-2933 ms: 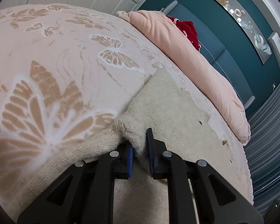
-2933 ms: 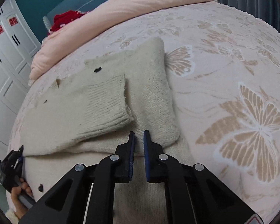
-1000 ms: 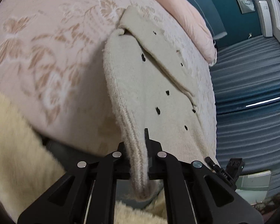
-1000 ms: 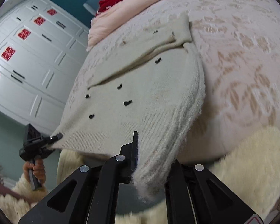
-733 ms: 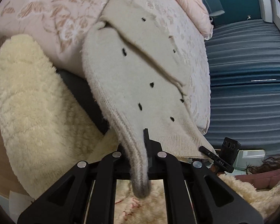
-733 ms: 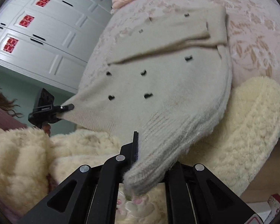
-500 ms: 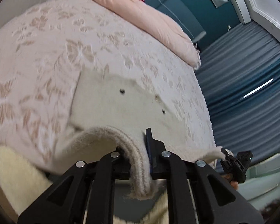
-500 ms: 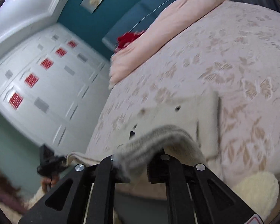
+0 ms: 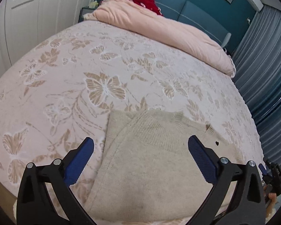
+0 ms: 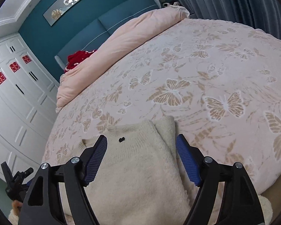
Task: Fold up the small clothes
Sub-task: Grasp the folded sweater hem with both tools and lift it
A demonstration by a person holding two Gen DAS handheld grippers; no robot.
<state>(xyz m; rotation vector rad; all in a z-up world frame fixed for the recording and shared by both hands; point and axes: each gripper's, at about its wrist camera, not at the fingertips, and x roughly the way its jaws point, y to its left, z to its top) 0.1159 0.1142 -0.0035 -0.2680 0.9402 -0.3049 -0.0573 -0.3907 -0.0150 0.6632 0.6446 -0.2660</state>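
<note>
Released since a moment ago, our cream sweater [image 9: 151, 161] is lying folded on the bed [image 9: 84, 71] beneath the left gripper [image 9: 140, 150] and right gripper [image 10: 141, 155], both opening wide and gripping nothing.

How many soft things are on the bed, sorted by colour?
Cream: 1, the folded sweater
Pink: 1, the rolled quilt
Red: 1, the bundle of cloth behind the quilt
Total: 3
</note>
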